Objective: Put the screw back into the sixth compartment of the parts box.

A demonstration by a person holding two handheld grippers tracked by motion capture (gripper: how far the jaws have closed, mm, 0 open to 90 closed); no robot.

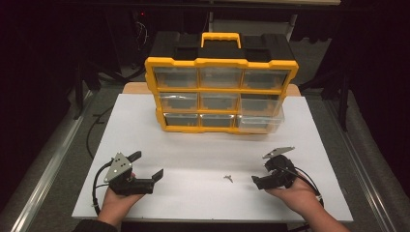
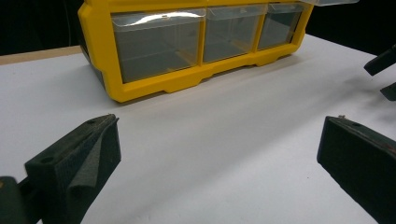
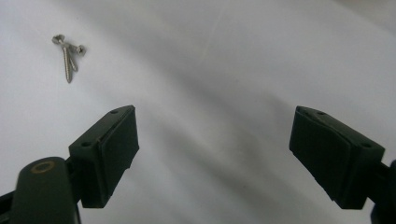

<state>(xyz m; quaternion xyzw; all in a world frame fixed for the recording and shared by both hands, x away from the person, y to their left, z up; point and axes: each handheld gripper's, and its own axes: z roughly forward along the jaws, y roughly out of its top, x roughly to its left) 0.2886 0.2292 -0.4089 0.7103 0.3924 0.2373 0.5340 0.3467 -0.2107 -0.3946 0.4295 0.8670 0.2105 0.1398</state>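
Screws [image 3: 69, 55]: two, bright bare metal, threaded shanks, slight shine; lying near the organiser on the table top.
Organiser [image 1: 221, 94]: yellow moulded plastic frame, smooth, semi-gloss; black plastic back; drawers of clear glossy plastic that catch the light.
Table top [image 1: 193, 159] under the organiser: white, matt, smooth sheet; a pale wood edge shows behind the organiser.
Right gripper [image 3: 212, 154]: black matt plastic, pads finely textured.
Left gripper [image 2: 217, 168]: the same.

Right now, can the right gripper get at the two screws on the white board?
Probably yes. The right gripper stands open beside the screws, with bare white board between them. The yellow organizer sits well behind, out of the path.
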